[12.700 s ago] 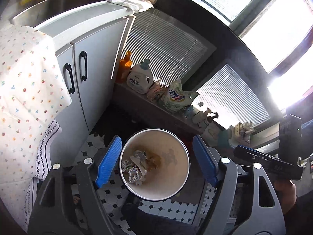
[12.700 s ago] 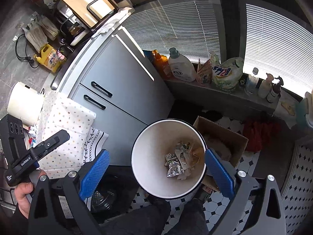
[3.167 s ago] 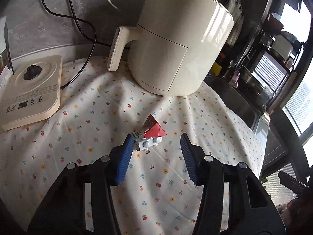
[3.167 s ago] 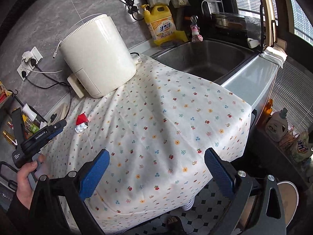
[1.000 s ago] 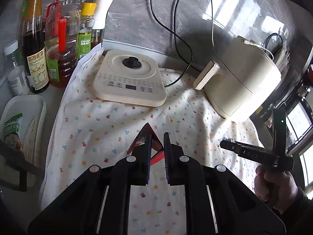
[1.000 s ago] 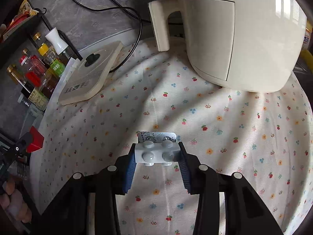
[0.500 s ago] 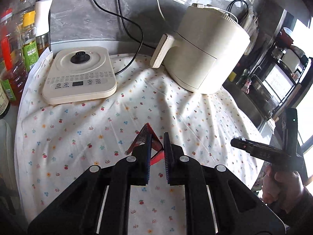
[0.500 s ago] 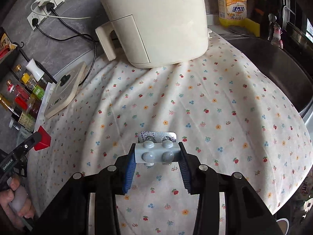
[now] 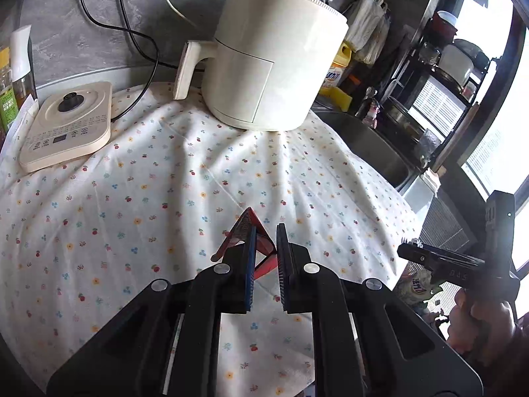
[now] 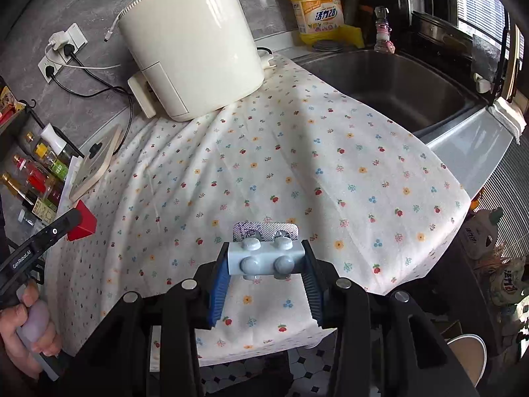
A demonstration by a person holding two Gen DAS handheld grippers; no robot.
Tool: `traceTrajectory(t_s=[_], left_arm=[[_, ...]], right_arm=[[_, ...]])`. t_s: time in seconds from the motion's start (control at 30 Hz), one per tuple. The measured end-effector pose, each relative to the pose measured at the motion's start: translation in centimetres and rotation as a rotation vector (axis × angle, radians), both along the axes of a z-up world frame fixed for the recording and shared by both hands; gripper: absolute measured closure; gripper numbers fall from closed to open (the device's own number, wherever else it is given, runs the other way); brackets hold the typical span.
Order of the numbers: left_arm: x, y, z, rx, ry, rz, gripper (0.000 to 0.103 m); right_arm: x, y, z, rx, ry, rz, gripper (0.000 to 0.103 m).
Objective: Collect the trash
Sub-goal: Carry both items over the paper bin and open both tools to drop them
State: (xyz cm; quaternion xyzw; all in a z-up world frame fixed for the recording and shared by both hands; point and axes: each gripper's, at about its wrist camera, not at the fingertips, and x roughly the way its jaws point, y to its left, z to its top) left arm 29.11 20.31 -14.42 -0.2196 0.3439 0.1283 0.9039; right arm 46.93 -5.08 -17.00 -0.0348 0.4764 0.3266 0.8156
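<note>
Left wrist view: the left tool (image 9: 264,248) pinches a red wrapper (image 9: 246,230) between its nearly closed blue pads, holding it above a counter draped in a flowered cloth (image 9: 148,198). Behind it a cream air fryer (image 9: 267,63) stands on the cloth, with a flat cream appliance (image 9: 66,125) to its left and bottles (image 9: 13,76) at the counter's far left edge. At lower right, a hand grips the right tool's handle (image 9: 463,264). Right wrist view: the right tool (image 10: 266,264) clamps a pale blue pill blister pack (image 10: 266,254), its foil edge poking past the pads, over the cloth near the counter's front edge. A steel sink (image 10: 396,82) lies to the right of the fryer, with a yellow detergent jug (image 10: 317,10) behind it. At left, the other tool carries the red wrapper clear of the cloth. The rim of a white bin (image 10: 466,350) shows on the tiled floor at lower right.
</note>
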Motion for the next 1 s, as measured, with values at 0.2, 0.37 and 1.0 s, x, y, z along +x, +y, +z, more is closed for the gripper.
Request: traceTrajectory(t_s=[0.2,0.37,1.0], left_arm=[[2.8,-8.5,-0.6,-0.022,0.0,-0.087,0.091],[4.6,-16.4,-1.0,-0.02,0.01,-0.208,0.091],[7.3,-36.6,-4.1,-0.052,0.071,-0.483,0.091]], right_arm=[[-0.3,-10.9,0.6,0.002,-0.021,-0.096,0.063],[-0.6,-20.5,-0.1,0.006,0.003,-0.232,0.063],[-5.0,-41.1,-3.5,-0.01,0.046,-0.465,0.031]])
